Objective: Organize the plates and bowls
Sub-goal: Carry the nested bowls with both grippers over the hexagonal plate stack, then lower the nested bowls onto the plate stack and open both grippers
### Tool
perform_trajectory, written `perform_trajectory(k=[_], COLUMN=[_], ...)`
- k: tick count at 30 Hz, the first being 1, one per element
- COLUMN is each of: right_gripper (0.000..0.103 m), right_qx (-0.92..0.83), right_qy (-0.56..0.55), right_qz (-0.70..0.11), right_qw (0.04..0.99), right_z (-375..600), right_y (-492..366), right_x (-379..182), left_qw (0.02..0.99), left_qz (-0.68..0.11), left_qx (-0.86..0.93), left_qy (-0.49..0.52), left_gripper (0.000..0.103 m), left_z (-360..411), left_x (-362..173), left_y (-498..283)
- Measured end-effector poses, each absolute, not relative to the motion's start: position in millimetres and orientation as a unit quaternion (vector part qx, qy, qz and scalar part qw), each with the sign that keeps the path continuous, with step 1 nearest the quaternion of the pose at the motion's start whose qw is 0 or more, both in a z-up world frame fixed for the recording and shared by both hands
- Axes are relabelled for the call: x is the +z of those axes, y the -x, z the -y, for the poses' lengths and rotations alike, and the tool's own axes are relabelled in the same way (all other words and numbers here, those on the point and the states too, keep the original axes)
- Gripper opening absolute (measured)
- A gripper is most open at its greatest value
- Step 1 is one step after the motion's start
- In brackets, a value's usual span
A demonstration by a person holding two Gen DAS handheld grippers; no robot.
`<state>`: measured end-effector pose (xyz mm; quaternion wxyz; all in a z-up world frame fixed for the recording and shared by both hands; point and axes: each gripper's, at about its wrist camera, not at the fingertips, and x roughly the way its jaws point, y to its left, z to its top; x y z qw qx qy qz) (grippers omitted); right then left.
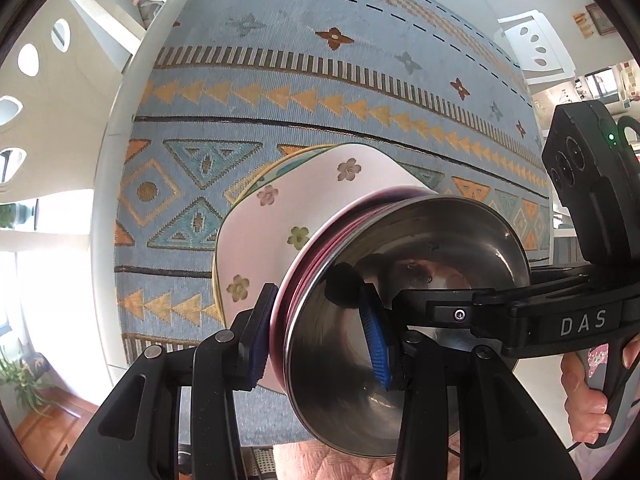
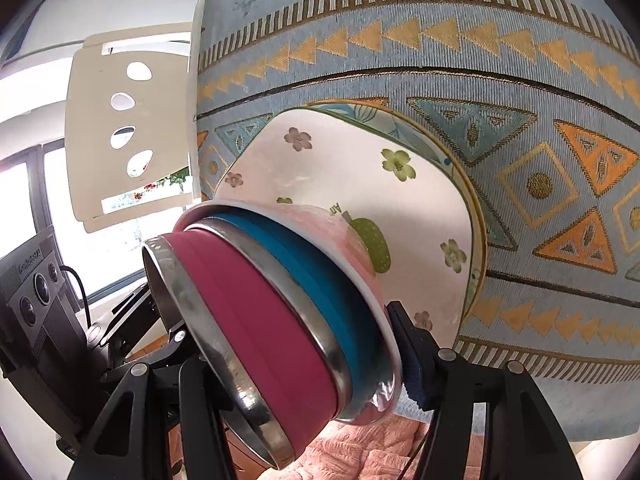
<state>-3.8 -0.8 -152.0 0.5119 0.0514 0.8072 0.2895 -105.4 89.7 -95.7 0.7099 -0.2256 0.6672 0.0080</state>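
Both grippers clamp a tilted stack of nested bowls: left gripper pinches the pink steel bowl's wall, right gripper spans the stack, above a flowered plate on the patterned tablecloth.

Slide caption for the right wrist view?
Both grippers carry nested pink and blue bowls over stacked plates.

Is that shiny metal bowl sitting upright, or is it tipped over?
Tipped. The pink-sided steel bowl faces its mouth sideways toward the left camera, nested with a blue bowl and a white bowl above the flowered plate.
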Motion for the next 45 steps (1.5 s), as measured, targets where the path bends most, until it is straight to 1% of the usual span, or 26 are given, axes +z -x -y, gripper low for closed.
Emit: perform_trajectory(k=[6,18,21,26,31,37,45], right_gripper=[0.059,0.06,0.061,0.062,0.062,0.062,0.062], right_qx=[0.287,0.302,0.303,0.302,0.3,0.303,0.301], right_qy=[-0.057,-0.105,-0.122,-0.121,-0.112,-0.112,-0.127], right_qz=[-0.809,-0.802,-0.798,-0.792,-0.789,-0.784,-0.774], right_qw=[0.51,0.504,0.507,0.517,0.525,0.53,0.543], right_z=[3,18,21,22,16,19,29], right_y=[-2,-7,-6,-1,1,-2,-9], right_x=[-156,-159,-161,-160,-157,-150,-129], left_qw=[0.713,0.718,0.723,0.727,0.737,0.748,0.771], left_qz=[-0.667,-0.648,-0.647,-0.652,-0.651,-0.635,-0.601], left_qx=[0.009,0.016,0.022,0.024,0.03,0.02,0.015], left_qy=[0.217,0.256,0.239,0.216,0.177,0.191,0.208], left_gripper=[0.037,0.038,0.042,0.042,0.042,0.042,0.042], left_z=[-88,-99,-96,-92,-87,-98,-120], left_x=[-99,-106,-105,-103,-92,-77,-45], left_y=[102,108,108,105,103,103,107])
